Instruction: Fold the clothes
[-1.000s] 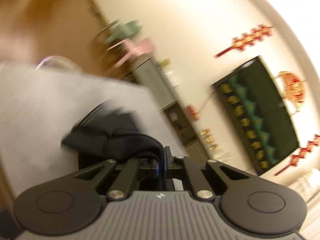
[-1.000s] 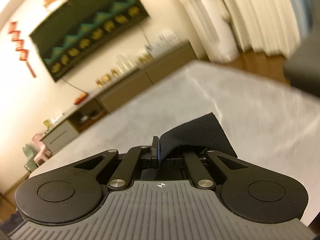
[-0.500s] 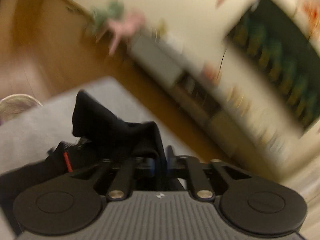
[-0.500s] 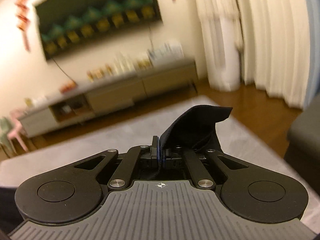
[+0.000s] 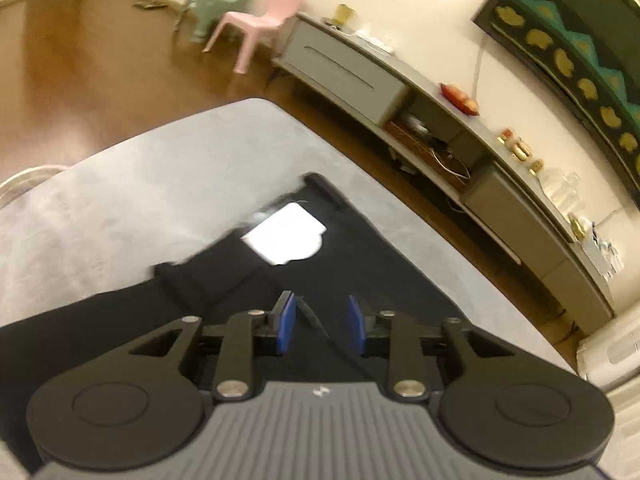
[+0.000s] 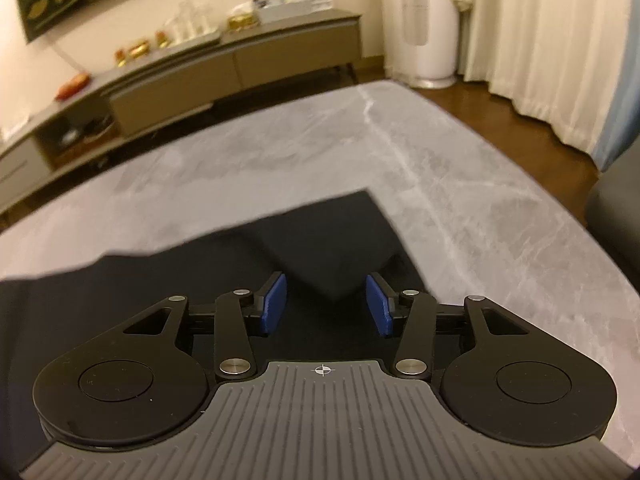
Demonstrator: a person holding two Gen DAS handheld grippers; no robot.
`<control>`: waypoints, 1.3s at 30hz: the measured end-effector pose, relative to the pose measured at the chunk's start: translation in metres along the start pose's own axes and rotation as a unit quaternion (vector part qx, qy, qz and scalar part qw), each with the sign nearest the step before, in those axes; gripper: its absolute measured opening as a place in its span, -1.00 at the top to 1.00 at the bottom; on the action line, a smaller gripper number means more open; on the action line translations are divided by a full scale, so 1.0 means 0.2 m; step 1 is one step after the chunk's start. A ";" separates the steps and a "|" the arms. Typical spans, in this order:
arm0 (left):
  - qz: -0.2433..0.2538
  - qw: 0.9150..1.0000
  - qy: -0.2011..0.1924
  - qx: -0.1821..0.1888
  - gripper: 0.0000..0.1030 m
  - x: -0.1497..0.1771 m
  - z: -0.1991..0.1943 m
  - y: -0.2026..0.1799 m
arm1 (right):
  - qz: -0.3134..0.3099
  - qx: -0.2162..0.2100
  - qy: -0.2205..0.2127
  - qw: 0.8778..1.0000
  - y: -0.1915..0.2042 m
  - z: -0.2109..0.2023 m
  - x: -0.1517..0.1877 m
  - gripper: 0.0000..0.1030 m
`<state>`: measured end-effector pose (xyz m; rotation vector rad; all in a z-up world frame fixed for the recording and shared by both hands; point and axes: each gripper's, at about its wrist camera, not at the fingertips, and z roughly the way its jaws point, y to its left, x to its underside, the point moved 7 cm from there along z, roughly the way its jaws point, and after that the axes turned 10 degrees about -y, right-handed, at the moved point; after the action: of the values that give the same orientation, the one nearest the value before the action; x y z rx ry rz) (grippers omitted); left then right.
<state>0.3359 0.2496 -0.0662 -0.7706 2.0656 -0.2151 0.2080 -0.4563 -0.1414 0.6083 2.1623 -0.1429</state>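
Since half a second ago: both pairs of tongs released; black garment dropped from raised bunches to lying flat on grey marble-patterned bench. Left tongs: blue pads parted, narrow gap, nothing between but a thin cord or seam crossing below. Right tongs: pads wide apart, empty, poised just over a folded corner of garment. White label exposed face-up on the fabric, near its far edge. Step judged: laying out or smoothing between folds. For a neat result: edges squared, corner layer pressed flat, wrinkles drawn outward before regripping. Earlier: pads clamped on lifted cloth, views blurred; now sharp and near level.
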 end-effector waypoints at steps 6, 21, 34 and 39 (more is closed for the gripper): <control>-0.061 0.998 -0.021 -0.002 0.34 -0.04 -0.27 0.25 | -0.038 0.060 0.015 0.997 -0.22 -0.10 0.13 0.02; -0.188 0.981 0.020 0.037 -0.10 0.14 -0.53 0.69 | -0.012 -0.120 -0.069 0.990 0.11 -0.80 0.13 -0.29; -0.108 0.991 0.018 0.083 0.10 0.09 -0.30 0.48 | -0.146 -0.165 -0.022 0.975 0.75 -0.72 0.43 -0.41; -0.135 0.984 0.005 0.118 0.04 0.04 -0.30 0.51 | -0.217 -0.196 -0.052 0.955 1.04 -0.77 0.47 -0.40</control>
<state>0.2394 0.3185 -0.0797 -0.8991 1.8970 -0.6044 0.1468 -0.1918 -0.0950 -0.1036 2.1106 0.0226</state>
